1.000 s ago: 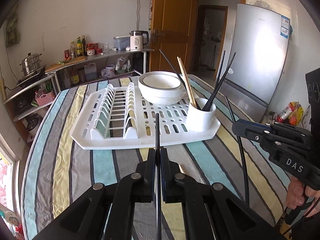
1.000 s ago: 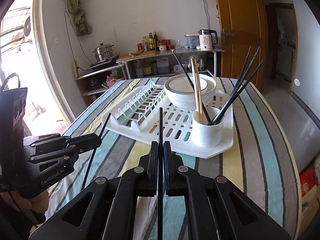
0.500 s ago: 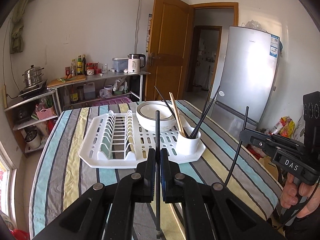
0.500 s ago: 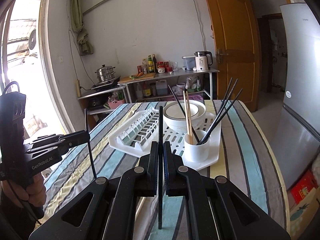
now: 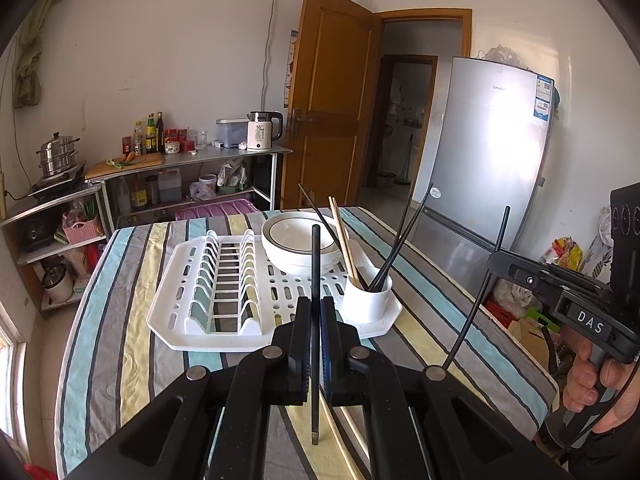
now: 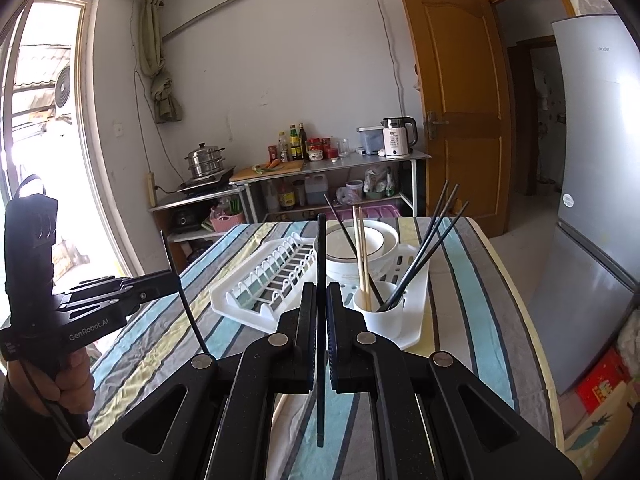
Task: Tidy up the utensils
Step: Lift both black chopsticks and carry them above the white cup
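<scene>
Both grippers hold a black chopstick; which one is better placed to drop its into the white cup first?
Probably the right gripper: the white cup sits at the rack's right end, nearer its side than the left gripper.

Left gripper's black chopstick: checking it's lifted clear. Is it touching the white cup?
Apart. The left wrist view shows the black chopstick clamped upright in the left gripper, with drying rack visible between it and the white cup.

Bright window daylight, fisheye-bent edges, fridge glare.
</scene>
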Available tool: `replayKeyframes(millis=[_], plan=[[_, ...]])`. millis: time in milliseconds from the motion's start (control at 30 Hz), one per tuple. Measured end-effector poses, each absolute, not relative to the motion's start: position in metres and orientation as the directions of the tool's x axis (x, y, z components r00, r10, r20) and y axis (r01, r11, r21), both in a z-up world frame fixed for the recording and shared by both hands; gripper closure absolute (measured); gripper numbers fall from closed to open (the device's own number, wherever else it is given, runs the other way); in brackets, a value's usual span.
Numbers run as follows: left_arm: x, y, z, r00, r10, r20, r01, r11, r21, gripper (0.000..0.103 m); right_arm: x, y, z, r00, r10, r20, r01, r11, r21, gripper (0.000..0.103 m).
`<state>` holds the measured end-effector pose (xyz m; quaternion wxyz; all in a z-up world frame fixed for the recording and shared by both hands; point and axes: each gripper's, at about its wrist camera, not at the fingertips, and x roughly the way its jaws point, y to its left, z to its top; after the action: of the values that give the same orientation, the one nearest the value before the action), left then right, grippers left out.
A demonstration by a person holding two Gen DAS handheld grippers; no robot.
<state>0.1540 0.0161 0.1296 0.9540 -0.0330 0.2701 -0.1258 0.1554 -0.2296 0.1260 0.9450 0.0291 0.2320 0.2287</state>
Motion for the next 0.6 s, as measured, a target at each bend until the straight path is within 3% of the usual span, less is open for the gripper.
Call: replayKeyframes(millis=[600], plan=[[0.227, -0.021, 0.176, 0.809, -0.324, -0.491, 0.295, 0.946, -0.137, 0.099, 0.205, -0.248, 0.16, 0.825, 0.421, -0.378, -0.387, 0.907, 0.167, 0.099]])
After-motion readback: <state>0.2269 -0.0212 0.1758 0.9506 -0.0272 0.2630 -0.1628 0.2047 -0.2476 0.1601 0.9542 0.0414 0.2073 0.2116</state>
